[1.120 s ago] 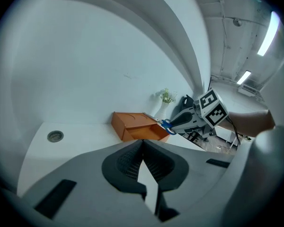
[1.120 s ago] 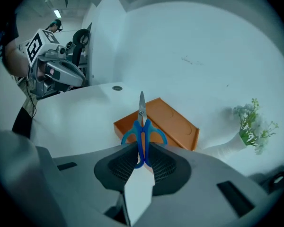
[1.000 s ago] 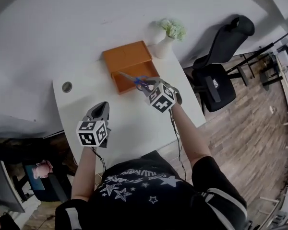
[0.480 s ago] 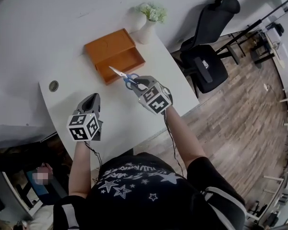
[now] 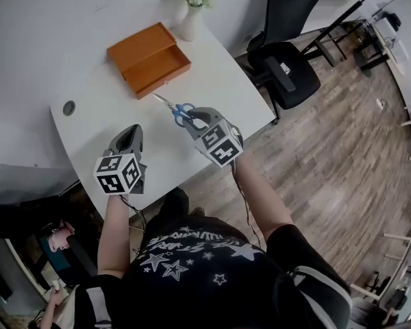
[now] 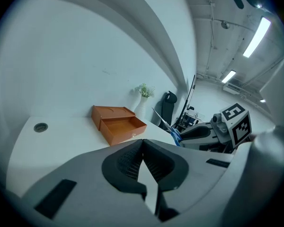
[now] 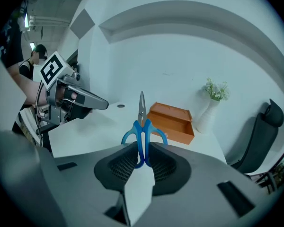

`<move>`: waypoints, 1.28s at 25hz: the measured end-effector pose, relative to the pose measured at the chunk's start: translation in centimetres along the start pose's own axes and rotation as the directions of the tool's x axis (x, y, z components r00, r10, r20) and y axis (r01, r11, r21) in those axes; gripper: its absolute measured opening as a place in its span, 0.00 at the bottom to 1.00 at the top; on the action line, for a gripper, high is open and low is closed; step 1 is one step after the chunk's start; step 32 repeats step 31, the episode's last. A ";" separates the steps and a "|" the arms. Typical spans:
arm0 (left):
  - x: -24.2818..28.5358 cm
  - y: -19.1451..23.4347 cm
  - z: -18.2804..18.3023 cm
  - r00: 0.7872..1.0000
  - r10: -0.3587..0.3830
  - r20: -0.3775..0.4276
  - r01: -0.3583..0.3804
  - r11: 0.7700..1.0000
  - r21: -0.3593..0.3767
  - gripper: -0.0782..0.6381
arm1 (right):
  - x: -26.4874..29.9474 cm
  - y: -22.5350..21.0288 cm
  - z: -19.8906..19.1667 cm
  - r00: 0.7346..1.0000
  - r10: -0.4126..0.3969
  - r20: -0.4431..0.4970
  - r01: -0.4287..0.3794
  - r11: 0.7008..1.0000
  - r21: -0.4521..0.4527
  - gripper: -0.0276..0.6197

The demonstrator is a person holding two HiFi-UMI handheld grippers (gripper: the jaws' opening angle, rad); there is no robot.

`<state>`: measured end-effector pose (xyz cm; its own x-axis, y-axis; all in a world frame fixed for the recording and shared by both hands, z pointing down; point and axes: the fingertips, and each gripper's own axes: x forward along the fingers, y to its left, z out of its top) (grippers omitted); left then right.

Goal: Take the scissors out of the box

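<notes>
My right hand-held gripper (image 5: 192, 117) pinches the scissors (image 5: 172, 107), clear of the box (image 5: 148, 58). My left hand-held gripper (image 5: 131, 133) is closed and empty. Next I should lay them on the desk (image 5: 219, 74).

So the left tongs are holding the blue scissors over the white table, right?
No, it's the right tongs that hold the blue scissors over the white table. The right gripper view shows the handles pinched between them. The left tongs are shut with nothing in them.

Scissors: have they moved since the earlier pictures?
Yes. The right tongs carried the scissors from above the open box out over the table, toward the person. They stay clamped on the blue handles. The left tongs remain empty; the box is unmoved.
</notes>
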<state>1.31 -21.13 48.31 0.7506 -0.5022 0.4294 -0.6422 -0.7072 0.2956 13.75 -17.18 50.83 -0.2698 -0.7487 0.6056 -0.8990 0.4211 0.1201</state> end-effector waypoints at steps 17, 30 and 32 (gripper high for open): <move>-9.3 -7.9 -4.4 0.999 -0.016 0.044 0.015 0.999 0.034 0.13 | -10.2 7.6 -3.7 0.998 -0.033 0.062 0.030 0.998 0.052 0.19; -12.5 -13.4 -8.5 0.999 -0.029 0.042 0.027 0.999 0.042 0.13 | -15.8 10.2 -8.7 0.998 -0.049 0.047 0.046 0.996 0.071 0.19; -12.7 -13.8 -8.6 0.999 -0.030 0.044 0.028 0.999 0.044 0.13 | -16.1 10.2 -8.9 0.997 -0.052 0.050 0.049 0.996 0.072 0.19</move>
